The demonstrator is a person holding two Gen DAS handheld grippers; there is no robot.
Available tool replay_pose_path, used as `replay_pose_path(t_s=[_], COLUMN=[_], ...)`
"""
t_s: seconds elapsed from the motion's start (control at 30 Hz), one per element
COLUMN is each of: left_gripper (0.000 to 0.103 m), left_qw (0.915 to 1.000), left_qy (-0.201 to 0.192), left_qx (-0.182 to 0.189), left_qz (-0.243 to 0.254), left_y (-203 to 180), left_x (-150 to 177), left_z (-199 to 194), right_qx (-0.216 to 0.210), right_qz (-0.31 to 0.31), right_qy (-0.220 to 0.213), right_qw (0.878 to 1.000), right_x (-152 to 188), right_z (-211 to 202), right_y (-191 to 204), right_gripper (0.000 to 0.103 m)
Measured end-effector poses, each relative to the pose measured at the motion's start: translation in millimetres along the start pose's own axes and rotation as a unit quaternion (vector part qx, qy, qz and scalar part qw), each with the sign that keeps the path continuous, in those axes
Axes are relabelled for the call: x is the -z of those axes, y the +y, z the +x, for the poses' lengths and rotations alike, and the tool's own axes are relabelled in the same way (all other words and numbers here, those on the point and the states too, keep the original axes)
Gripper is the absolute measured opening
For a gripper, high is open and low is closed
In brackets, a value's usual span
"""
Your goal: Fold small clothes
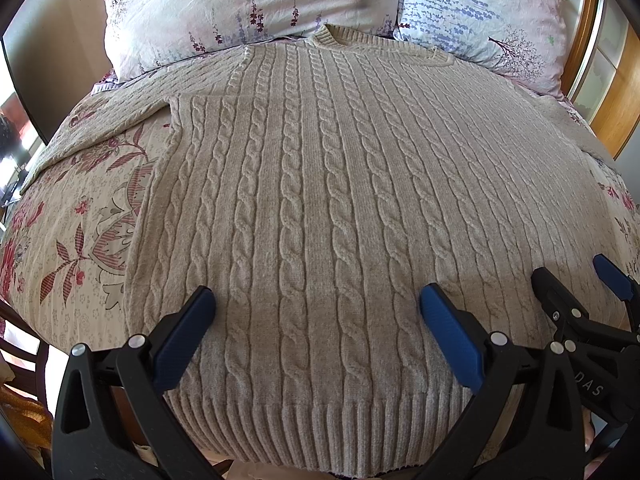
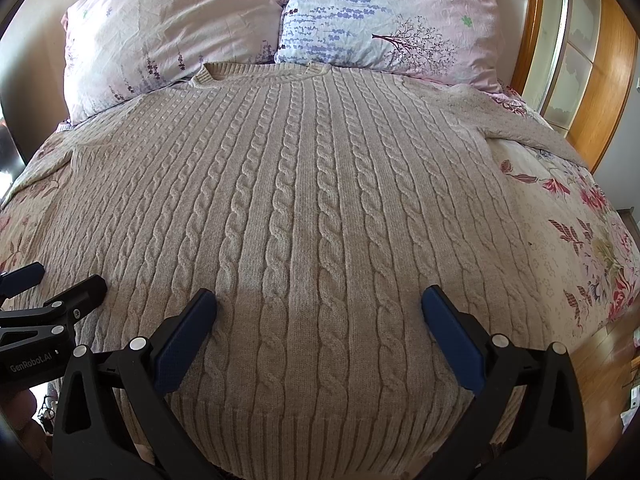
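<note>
Sweater (image 1: 320, 200) lies flat, front up, on the floral bedspread (image 1: 80, 216), its ribbed hem (image 1: 320, 420) nearest and its collar (image 2: 208, 74) by the pillows (image 2: 172, 28). Left gripper (image 1: 318, 312) and right gripper (image 2: 320, 312) hover over the hem side by side, jaws spread wide, holding nothing. No fold looks begun; next likely means pinching an edge or sleeve (image 2: 528, 120). Thick, soft cable knit.

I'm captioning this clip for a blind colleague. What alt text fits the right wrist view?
A beige cable-knit sweater lies spread flat, front up, on a floral bedspread, collar toward two pillows. The right claw hovers open over the ribbed hem, holding nothing. The left claw shows at the left edge, also open.
</note>
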State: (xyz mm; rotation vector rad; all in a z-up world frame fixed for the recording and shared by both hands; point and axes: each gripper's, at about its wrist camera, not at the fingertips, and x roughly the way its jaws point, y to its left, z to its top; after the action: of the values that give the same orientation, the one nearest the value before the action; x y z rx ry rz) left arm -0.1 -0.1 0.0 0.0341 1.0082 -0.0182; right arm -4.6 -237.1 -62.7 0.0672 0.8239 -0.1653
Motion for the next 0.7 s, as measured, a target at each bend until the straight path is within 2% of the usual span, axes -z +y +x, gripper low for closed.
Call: replay_pose_path(t_s=[0.7], left_gripper=[0.101], left_qw=[1.0000], left_qy=[0.001], left_qx=[0.000], left_qz=[0.000], left_y=[0.0], left_x=[0.0], left_z=[0.0], right_qx=[0.000], right_qz=[0.000], right_qy=[0.002], right_qw=[1.000], right_x=[-0.5], right_z=[0.7], right_y=[0.2], right_gripper=[0.102])
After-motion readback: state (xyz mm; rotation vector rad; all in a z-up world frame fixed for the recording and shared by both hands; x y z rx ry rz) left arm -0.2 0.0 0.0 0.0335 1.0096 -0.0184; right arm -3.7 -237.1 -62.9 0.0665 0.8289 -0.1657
